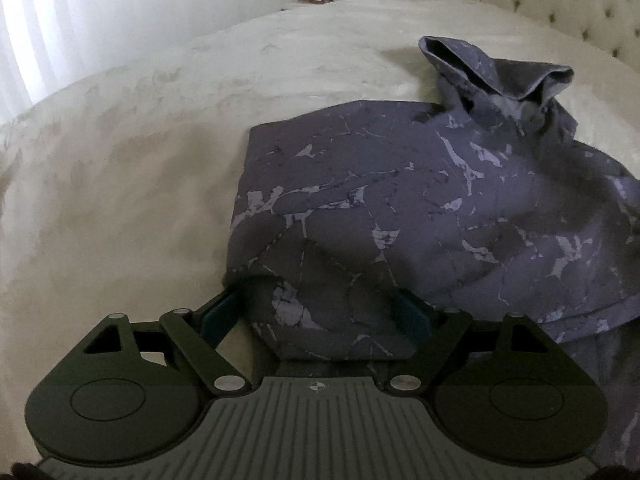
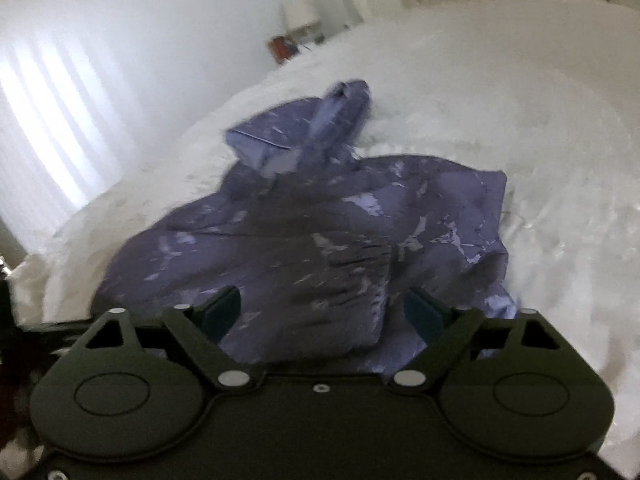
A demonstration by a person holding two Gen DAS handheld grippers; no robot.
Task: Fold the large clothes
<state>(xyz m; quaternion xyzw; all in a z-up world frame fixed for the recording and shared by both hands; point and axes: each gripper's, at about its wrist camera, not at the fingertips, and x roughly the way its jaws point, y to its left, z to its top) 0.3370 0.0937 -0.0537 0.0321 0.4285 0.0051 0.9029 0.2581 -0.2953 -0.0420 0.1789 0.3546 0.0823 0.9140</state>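
Spread wide at the bottom of the left wrist view, the left hand-held gripper (image 1: 318,312) straddles the near hem of a purple marbled hoodie (image 1: 420,208). That hoodie lies centre-right on a cream bed (image 1: 140,160), hood at upper right. Similarly spread, the right hand-held gripper (image 2: 320,312) frames the hoodie's (image 2: 320,232) bunched fabric, blurred.

Hooded garment (image 1: 420,208), dark purple with pale marbled print, partly folded on a white bed; near hem between the spread jaws, hood (image 1: 496,72) beyond them.
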